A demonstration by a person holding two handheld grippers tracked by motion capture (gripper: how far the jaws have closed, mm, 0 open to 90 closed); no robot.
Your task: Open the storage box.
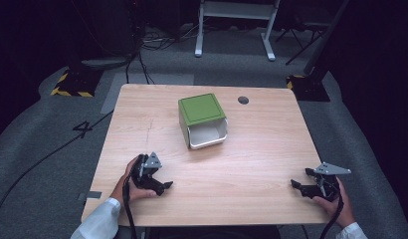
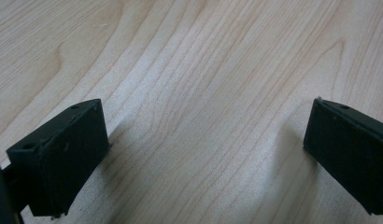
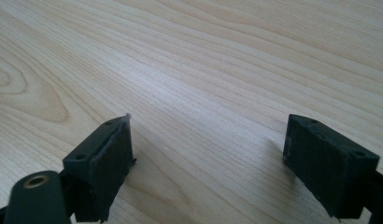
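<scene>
Green box with a white drawer drawn partly out toward the person, standing on the far middle of the light wooden table; no label or brand can be read on it. Left gripper, held in the left hand near the table's front left, jaws spread apart and holding nothing; its own view shows bare wood grain between them. Right gripper, held in the right hand at the front right, jaws likewise released and empty. Dark round hole in the tabletop just right of the box. On the grey floor, left of the table, a black mark reading "4".
</scene>
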